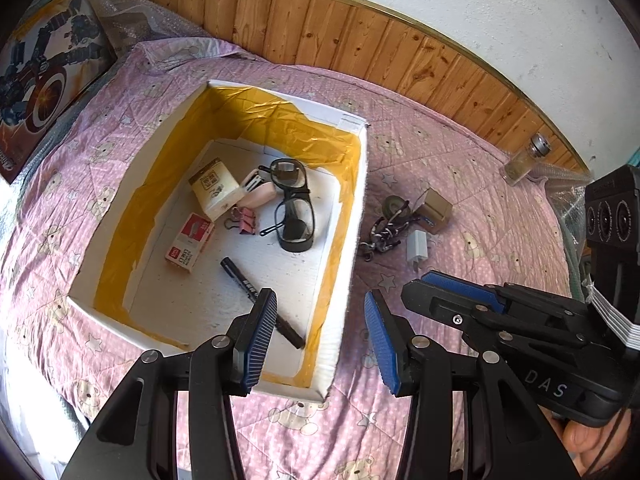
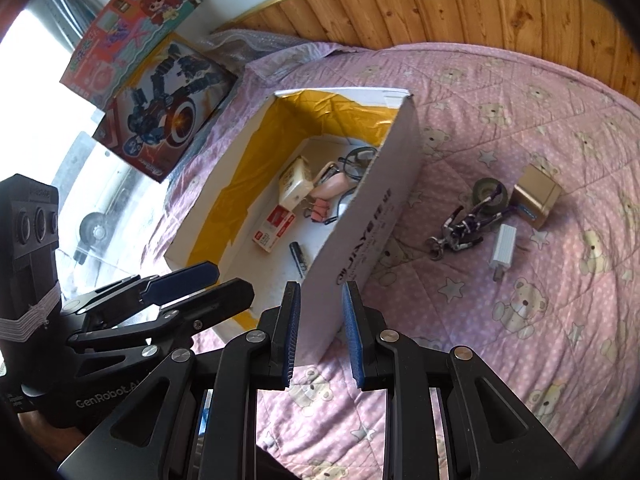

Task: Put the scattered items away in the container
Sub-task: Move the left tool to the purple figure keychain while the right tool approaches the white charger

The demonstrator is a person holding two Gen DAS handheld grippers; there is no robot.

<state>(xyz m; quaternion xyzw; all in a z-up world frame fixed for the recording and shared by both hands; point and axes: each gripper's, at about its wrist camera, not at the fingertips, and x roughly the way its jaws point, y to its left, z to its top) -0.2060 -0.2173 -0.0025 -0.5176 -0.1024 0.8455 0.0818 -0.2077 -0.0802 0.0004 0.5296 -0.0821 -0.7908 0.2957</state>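
Observation:
A white box [image 1: 348, 216] [image 2: 360, 208] lined with yellow tape sits on the pink bedspread. Inside lie black glasses [image 1: 294, 204], a black marker [image 1: 260, 296] [image 2: 298, 258], a red staple box [image 1: 190, 242] [image 2: 274, 228], a cream packet [image 1: 214, 192] [image 2: 296, 186] and pink binder clips [image 1: 244, 220]. Right of the box lie a white charger [image 1: 417, 249] [image 2: 505, 247], a purple lanyard with clasp [image 1: 384, 230] [image 2: 460, 228], a tape roll [image 1: 394, 204] [image 2: 486, 192] and a small brown box [image 1: 436, 208] [image 2: 536, 196]. My left gripper [image 1: 320, 340] is open above the box's near corner. My right gripper [image 2: 320, 332] is open with nothing between its fingers.
A glass shaker jar [image 1: 526, 158] lies by the wooden wall panel [image 1: 360, 40]. Two toy boxes [image 2: 160, 104] stand at the bed's far left corner. Bubble wrap [image 1: 136, 20] lies at the bed's head. A hand [image 1: 588, 436] holds the right gripper.

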